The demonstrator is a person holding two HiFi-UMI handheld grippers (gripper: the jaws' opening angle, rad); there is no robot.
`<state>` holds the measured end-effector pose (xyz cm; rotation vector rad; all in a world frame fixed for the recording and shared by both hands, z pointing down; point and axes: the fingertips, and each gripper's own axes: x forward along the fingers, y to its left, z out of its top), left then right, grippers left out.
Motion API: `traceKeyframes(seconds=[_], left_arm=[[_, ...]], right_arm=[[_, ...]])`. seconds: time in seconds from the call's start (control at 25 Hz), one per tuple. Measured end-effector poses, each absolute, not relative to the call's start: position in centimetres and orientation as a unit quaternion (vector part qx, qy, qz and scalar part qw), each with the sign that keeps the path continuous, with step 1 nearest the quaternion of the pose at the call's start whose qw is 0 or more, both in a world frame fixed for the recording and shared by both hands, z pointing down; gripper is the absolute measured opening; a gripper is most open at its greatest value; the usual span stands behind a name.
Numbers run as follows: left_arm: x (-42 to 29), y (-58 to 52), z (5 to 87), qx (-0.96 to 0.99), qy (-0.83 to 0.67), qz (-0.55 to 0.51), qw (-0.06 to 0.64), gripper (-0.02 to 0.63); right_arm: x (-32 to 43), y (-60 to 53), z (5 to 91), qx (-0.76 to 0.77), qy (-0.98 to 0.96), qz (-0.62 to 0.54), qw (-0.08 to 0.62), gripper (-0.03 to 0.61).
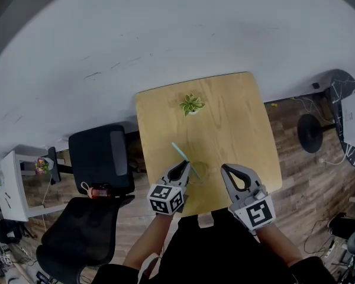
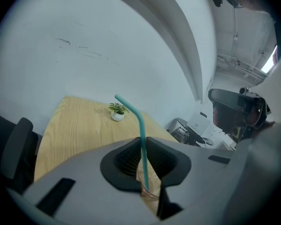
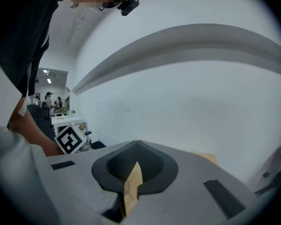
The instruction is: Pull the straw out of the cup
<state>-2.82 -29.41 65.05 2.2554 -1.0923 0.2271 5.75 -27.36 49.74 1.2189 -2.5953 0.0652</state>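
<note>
With the left gripper (image 1: 186, 165), its fingers pinched shut on the teal straw (image 2: 141, 125) standing in the clear cup (image 1: 199, 171) on the desk (image 1: 225, 111), a slow straight lift looked wisest to me, the right gripper (image 1: 224, 168), closed and empty, bracing the cup.

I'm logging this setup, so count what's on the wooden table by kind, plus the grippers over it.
teal straw: 1
clear cup: 1
potted plant: 1
grippers: 2, the left gripper and the right gripper
Total: 5
</note>
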Motion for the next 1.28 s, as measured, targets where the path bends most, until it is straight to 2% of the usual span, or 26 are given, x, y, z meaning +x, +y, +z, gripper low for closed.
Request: traceKeyframes(seconds=[0.16, 0.8, 0.92, 1.12, 1.28], left_arm=[[-2.7, -29.2, 64.1, 0.857, -0.415, 0.078, 0.296, 0.051], [-3.5, -27.5, 57.2, 0.863, -0.433, 0.013, 0.259, 0.050], [-3.6, -27.2, 55.5, 0.868, -0.433, 0.003, 0.242, 0.049], [-3.8, -26.8, 52.8, 0.874, -0.439, -0.001, 0.210, 0.051], [-4.2, -26.7, 50.8, 0.877, -0.445, 0.005, 0.180, 0.051]], right_arm=[[5.4, -26.9, 49.4, 0.408, -0.900, -0.011, 0.155, 0.018], [6.7, -27.2, 48.0, 0.410, -0.905, 0.019, 0.114, 0.018], [7.4, -27.8, 47.8, 0.421, -0.900, 0.082, 0.077, 0.018], [8.3, -28.5, 46.9, 0.431, -0.894, 0.055, 0.114, 0.018], [8.4, -28.9, 45.4, 0.432, -0.896, 0.048, 0.091, 0.018]])
